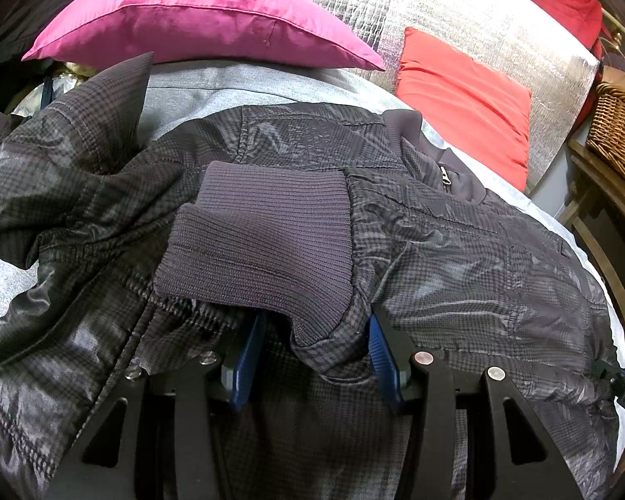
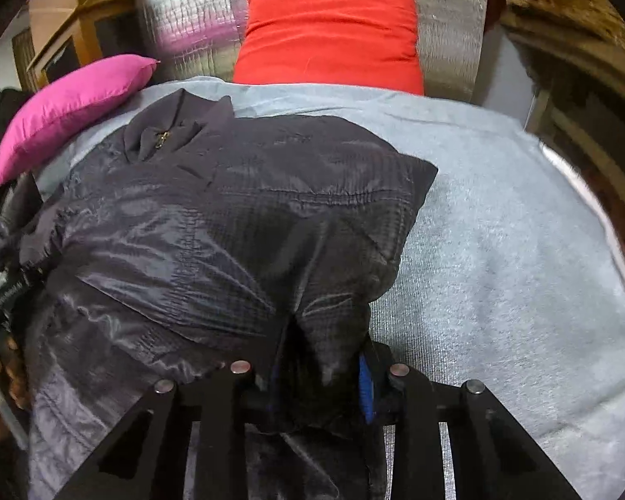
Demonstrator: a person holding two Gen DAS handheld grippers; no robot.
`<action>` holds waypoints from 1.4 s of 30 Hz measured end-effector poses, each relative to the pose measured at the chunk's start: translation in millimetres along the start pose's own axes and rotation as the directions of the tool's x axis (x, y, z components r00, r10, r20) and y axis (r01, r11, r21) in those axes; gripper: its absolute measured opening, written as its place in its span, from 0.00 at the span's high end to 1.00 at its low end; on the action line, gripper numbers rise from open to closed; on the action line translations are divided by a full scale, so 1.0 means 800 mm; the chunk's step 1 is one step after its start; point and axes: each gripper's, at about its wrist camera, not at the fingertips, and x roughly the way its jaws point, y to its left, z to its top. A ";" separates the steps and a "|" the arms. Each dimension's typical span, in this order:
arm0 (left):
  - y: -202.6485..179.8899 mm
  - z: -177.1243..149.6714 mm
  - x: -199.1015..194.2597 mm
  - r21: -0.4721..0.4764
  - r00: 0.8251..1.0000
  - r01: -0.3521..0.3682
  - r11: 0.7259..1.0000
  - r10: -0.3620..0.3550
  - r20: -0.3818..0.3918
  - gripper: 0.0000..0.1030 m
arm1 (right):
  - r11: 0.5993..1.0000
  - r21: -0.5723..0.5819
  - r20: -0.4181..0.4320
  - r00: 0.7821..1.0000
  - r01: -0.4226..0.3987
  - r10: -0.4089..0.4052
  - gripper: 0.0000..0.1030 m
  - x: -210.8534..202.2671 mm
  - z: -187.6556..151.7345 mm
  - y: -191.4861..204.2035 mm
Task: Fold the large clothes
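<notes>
1. The jacket [image 1: 458,250] is my landmark: dark, checked and shiny, it lies spread on the grey blanket [image 2: 500,250], which covers the surface under it.
2. My left hand-held gripper [image 1: 316,358] sits at the jacket's near edge. Its blue fingers [image 1: 250,358] stand apart, and a fold of the jacket's cloth droops between them; I cannot tell whether they press on it.
3. The ribbed knit cuff [image 1: 262,241] of a sleeve lies folded across the jacket's front, just beyond that left hand-held gripper.
4. My right hand-held gripper [image 2: 321,379] is at the jacket's near right corner, with a bunched ridge of the cloth clamped between its fingers.
5. The jacket's collar and zip pull [image 2: 162,137] lie at its far end.
6. Beyond the jacket's far left edge rests a pink pillow [image 1: 196,21], touching the blanket.
7. Beyond the jacket's far right side a red cushion [image 2: 333,33] leans on a silver foil-like backing [image 1: 458,29].
8. Well to the right of the jacket, off the blanket, stands a wicker basket [image 1: 616,133].
</notes>
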 end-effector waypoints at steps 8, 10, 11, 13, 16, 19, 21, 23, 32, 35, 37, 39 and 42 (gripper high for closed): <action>0.001 0.000 0.000 0.000 1.000 0.001 1.000 -0.001 0.000 0.50 | 1.000 -0.004 0.021 1.000 0.017 -0.017 0.71 -0.004 -0.005 -0.001; 0.001 0.000 0.000 -0.001 1.000 0.001 1.000 -0.001 0.000 0.50 | 1.000 -0.010 0.026 0.999 0.026 -0.026 0.71 -0.007 -0.006 -0.003; 0.000 0.000 0.000 0.000 1.000 0.000 1.000 0.000 0.000 0.50 | 0.999 -0.014 0.029 0.999 0.032 -0.032 0.71 -0.004 -0.005 0.001; 0.000 0.000 0.000 0.000 1.000 0.000 1.000 0.000 0.000 0.50 | 0.998 -0.029 0.040 0.998 0.054 -0.053 0.71 -0.004 -0.006 0.006; 0.000 0.000 0.000 -0.002 1.000 0.002 1.000 -0.002 -0.002 0.50 | 0.997 -0.037 0.049 0.996 0.070 -0.068 0.71 -0.004 -0.008 0.009; 0.000 0.000 0.001 0.001 1.000 -0.001 1.000 0.001 -0.003 0.50 | 0.997 -0.038 0.055 0.996 0.074 -0.072 0.71 -0.005 -0.009 0.010; -0.001 0.000 0.001 0.002 1.000 -0.003 1.000 0.003 -0.003 0.50 | 0.996 -0.040 0.060 0.995 0.079 -0.077 0.71 -0.005 -0.010 0.010; -0.001 0.001 0.002 0.003 1.000 -0.004 1.000 0.004 -0.003 0.50 | 0.996 -0.041 0.064 0.995 0.084 -0.081 0.71 -0.006 -0.011 0.011; -0.001 0.001 0.002 0.006 1.000 -0.005 1.000 0.005 -0.005 0.50 | 0.995 -0.042 0.070 0.994 0.091 -0.088 0.71 -0.007 -0.012 0.010; -0.001 0.001 0.002 0.006 1.000 -0.005 1.000 0.005 -0.005 0.50 | 0.995 -0.042 0.070 0.994 0.093 -0.090 0.71 -0.006 -0.011 0.010; -0.001 0.001 0.002 0.006 1.000 -0.004 1.000 0.004 -0.005 0.50 | 0.995 -0.040 0.069 0.994 0.092 -0.089 0.71 -0.005 -0.011 0.010; -0.002 0.001 0.002 0.006 1.000 -0.004 1.000 0.004 -0.004 0.50 | 0.995 -0.040 0.067 0.993 0.095 -0.093 0.71 -0.004 -0.011 0.011; -0.002 0.001 0.002 0.006 1.000 -0.004 1.000 0.004 -0.004 0.50 | 0.994 -0.043 0.067 0.993 0.104 -0.101 0.71 -0.003 -0.010 0.012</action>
